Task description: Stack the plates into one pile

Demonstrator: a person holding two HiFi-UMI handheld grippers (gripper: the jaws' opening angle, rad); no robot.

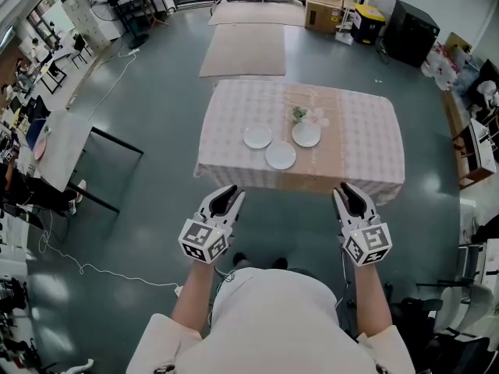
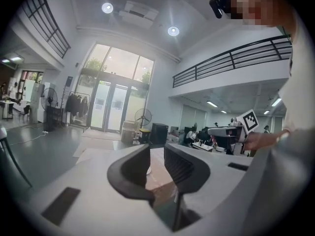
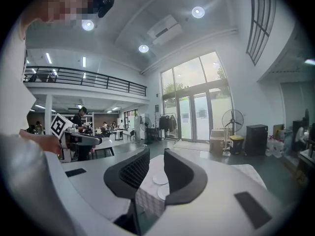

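Cloth-covered in pale check, the table [image 1: 366, 142] stands just ahead of both grippers. The left gripper [image 1: 231, 194] and right gripper [image 1: 348, 192] hover short of its near edge, each with jaws slightly apart and nothing between them. Three white plates lie unstacked, close together mid-table: left plate [image 1: 257, 138], nearer middle plate [image 1: 281, 156], right plate [image 1: 306, 135]. A small plant [image 1: 300, 114] sits just behind the right plate.

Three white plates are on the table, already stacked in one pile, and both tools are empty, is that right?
No. The three plates lie side by side on the table, not stacked, as the head view shows. The left tool and right tool are empty.
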